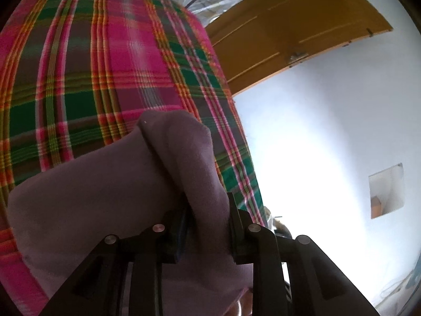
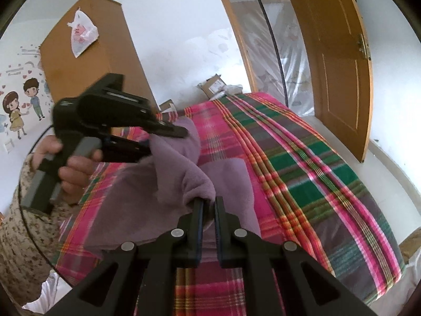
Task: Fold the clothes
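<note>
A soft purple garment (image 2: 173,173) lies partly lifted over a bed with a pink, green and red plaid cover (image 2: 315,163). My right gripper (image 2: 208,200) is shut on one edge of the garment, the cloth bunched between its fingertips. My left gripper (image 2: 168,131) shows in the right wrist view at upper left, held by a hand (image 2: 76,166), its fingers pinching another fold of the same garment. In the left wrist view the left gripper (image 1: 208,205) is shut on a thick bunch of the purple garment (image 1: 105,184), which drapes left over the plaid cover (image 1: 92,65).
A wooden door (image 2: 339,52) stands open at the right, beside a doorway hung with plastic sheeting (image 2: 263,39). A wooden wardrobe (image 2: 92,50) with a plastic bag (image 2: 81,31) on it stands at the back left. Cardboard boxes (image 2: 215,85) sit beyond the bed. A patterned sleeve (image 2: 18,223) is at the left.
</note>
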`<state>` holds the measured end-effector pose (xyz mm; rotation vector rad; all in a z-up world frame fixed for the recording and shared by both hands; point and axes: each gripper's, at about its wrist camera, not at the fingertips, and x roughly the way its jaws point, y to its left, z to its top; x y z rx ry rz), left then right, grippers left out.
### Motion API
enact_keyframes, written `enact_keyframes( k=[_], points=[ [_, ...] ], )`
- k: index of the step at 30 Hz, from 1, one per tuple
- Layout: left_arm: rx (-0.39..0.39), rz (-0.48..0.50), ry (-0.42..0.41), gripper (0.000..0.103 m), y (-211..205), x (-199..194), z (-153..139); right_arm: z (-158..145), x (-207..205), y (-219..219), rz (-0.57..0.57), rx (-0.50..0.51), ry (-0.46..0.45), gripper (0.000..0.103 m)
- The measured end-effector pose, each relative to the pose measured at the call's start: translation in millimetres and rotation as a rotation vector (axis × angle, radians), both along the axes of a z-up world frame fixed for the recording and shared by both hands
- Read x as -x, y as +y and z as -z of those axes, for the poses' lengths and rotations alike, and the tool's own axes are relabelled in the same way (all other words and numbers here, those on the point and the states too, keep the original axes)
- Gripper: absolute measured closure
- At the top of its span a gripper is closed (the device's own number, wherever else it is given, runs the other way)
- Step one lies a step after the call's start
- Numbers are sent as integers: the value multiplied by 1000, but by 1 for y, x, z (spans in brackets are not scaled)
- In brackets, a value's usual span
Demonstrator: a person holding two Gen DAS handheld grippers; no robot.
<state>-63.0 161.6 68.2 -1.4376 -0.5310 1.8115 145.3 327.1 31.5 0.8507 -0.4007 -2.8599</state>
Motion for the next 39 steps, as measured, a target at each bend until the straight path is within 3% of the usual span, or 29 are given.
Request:
enact_keyframes(
  k=[4,7,14,20,24,26,27,28,31,32,33,37,39],
  points=[
    [-32,-14,59,76,-17,-6,-15,7,0,3,21,7,-21,95],
    [-15,-43,93,76,-32,-12,-19,10,-1,8,36,23,-32,95],
    [6,-152,95,76,-81,-17,-5,23,-6,18,43,87,-84,95],
    [-13,-231,37,76,-109,-15,22,29,-12,38,108,118,-140,96],
    [-8,-246,44,76,-111,-12,24,9,-11,45,113,134,-71,95],
    [1,-242,50,76,-112,-13,25,4,-1,43,68,166,-56,83],
    [-8,-251,45,76,-119,-15,26,3,6,41,49,178,-54,71],
    [-18,-259,39,76,-126,-17,26,5,11,39,41,178,-67,65],
    [-27,-288,31,76,-139,-19,31,15,21,33,19,173,-120,65],
    [-27,-291,27,76,-141,-18,33,19,22,31,9,173,-138,73],
    [-27,-294,23,76,-143,-18,36,22,21,28,3,158,-145,92],
    [-41,-303,7,76,-149,-15,41,21,16,26,-18,137,-142,93],
    [-36,-291,18,76,-143,-13,42,19,8,34,-14,189,-125,93]
  ],
)
